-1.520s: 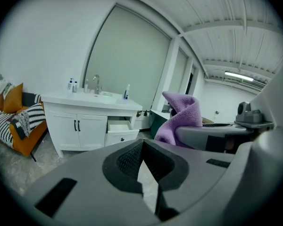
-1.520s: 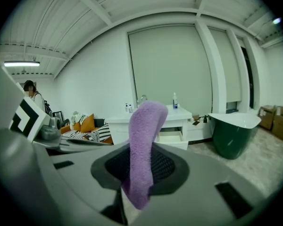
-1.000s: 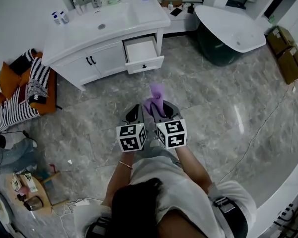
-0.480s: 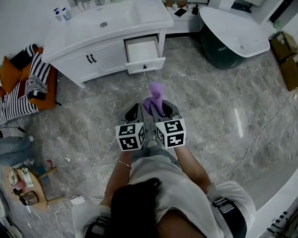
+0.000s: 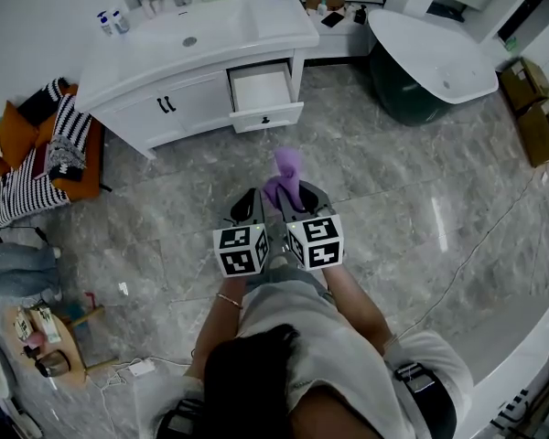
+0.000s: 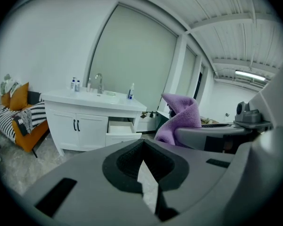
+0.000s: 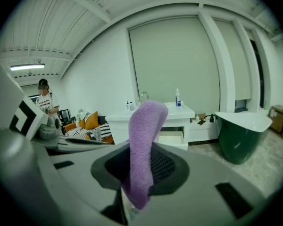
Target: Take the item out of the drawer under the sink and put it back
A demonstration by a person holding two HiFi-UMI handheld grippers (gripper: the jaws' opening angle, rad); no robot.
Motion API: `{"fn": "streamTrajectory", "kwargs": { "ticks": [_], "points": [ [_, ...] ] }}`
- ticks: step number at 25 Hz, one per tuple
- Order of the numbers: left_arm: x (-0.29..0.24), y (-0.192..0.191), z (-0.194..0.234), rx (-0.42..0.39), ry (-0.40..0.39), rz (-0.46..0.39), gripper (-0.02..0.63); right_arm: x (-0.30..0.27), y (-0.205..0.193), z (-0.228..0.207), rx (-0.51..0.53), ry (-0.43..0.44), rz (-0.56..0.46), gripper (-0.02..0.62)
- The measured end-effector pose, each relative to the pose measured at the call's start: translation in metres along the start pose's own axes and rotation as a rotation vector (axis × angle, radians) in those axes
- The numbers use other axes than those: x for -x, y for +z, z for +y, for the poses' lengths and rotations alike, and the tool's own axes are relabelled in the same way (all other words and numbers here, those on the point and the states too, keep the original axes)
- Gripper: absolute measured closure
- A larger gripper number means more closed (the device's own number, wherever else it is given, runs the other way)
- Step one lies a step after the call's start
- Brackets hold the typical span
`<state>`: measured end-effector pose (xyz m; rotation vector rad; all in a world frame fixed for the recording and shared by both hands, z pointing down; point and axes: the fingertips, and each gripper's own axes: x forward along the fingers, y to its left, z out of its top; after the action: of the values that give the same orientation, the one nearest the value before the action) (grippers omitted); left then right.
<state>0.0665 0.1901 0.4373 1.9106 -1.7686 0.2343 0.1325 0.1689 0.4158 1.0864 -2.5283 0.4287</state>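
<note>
A purple cloth sticks up from my right gripper, which is shut on it; in the right gripper view the purple cloth stands pinched between the pads. My left gripper hangs close beside it on the left, shut with nothing in it. The left gripper view has the cloth just to the right. Ahead, the white sink cabinet has its right drawer pulled open. Both grippers are held over the floor, well short of the drawer.
A dark green tub with a white rim stands right of the cabinet. An orange sofa with striped cushions sits at the left, cardboard boxes at the right. A person stands far left in the right gripper view.
The head view has drifted a little, so the cabinet sits slightly higher in the picture. Both grippers and the cloth hold their places.
</note>
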Motion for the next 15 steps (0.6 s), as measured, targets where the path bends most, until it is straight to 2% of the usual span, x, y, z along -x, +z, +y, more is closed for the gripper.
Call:
{"fn": "streamTrajectory", "kwargs": {
  "ticks": [15],
  "points": [
    [-0.04,0.029,0.009,-0.016,-0.025,-0.027,0.603,-0.033,0.029,-0.024,0.017,-0.027,-0.023,0.503]
  ]
}}
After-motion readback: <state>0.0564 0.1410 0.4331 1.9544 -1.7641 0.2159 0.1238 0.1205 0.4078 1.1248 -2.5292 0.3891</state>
